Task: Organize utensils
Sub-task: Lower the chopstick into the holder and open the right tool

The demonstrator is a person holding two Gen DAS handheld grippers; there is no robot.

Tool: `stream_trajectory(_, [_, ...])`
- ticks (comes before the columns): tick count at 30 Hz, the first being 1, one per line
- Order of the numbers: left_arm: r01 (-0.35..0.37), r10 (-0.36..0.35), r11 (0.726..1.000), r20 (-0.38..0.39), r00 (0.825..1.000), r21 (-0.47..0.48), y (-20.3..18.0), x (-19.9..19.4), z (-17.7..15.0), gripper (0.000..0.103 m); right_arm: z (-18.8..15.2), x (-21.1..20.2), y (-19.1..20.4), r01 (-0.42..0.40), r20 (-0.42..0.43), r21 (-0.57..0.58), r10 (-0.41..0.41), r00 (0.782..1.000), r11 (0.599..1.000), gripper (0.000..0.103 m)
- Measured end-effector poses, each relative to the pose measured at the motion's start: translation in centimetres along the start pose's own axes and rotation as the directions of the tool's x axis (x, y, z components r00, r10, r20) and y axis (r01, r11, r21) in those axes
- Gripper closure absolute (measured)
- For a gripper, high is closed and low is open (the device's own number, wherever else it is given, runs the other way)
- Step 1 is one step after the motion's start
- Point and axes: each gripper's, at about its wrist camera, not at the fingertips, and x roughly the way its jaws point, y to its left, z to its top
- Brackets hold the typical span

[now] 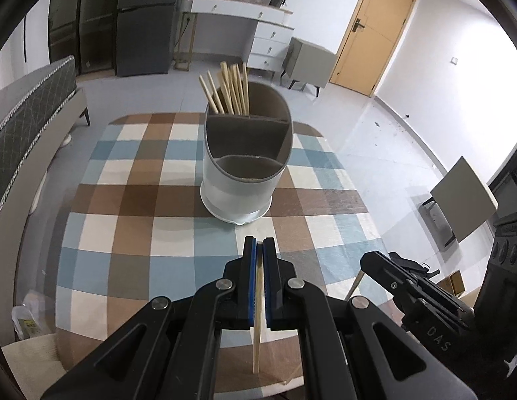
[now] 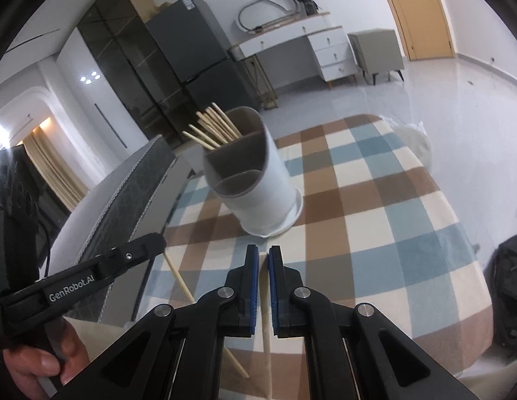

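Observation:
A white utensil holder (image 1: 240,183) with grey compartments stands in the middle of the checked tablecloth (image 1: 131,226). Several wooden chopsticks (image 1: 230,91) lean in its far left compartment; the near compartments look empty. My left gripper (image 1: 260,245) is shut on one wooden chopstick (image 1: 257,343), held just in front of the holder. My right gripper (image 2: 264,255) is shut on another chopstick (image 2: 267,350), also close in front of the holder (image 2: 262,193). Each gripper shows in the other's view, the right gripper (image 1: 370,261) at the right and the left gripper (image 2: 156,241) at the left with its chopstick (image 2: 185,286).
A padded grey bench (image 1: 28,123) runs along the table's left side. A tilted chair (image 1: 462,200) stands on the floor to the right, and a plastic bag (image 1: 25,320) lies low at the left. A hand (image 2: 35,363) holds the left gripper's handle. A dark bag (image 2: 512,286) sits beyond the table's right edge.

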Motion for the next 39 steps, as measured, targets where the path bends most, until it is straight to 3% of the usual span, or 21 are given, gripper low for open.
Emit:
stream_trajectory(17, [0.052,-0.055,0.994,0.028,0.998,0.098,0.2,-2.3,0.1,0.103,0.4,-2.0,3.7,0.079,0.106,-0.132,-0.065,0.992,0.988,0.098])
stream_trajectory(39, [0.117,-0.119,0.99,0.022,0.993,0.079,0.5,-3.2,3.7,0.103,4.6,-3.1,2.6,0.063,0.188,-0.096,-0.044,0.981,0.993,0.098])
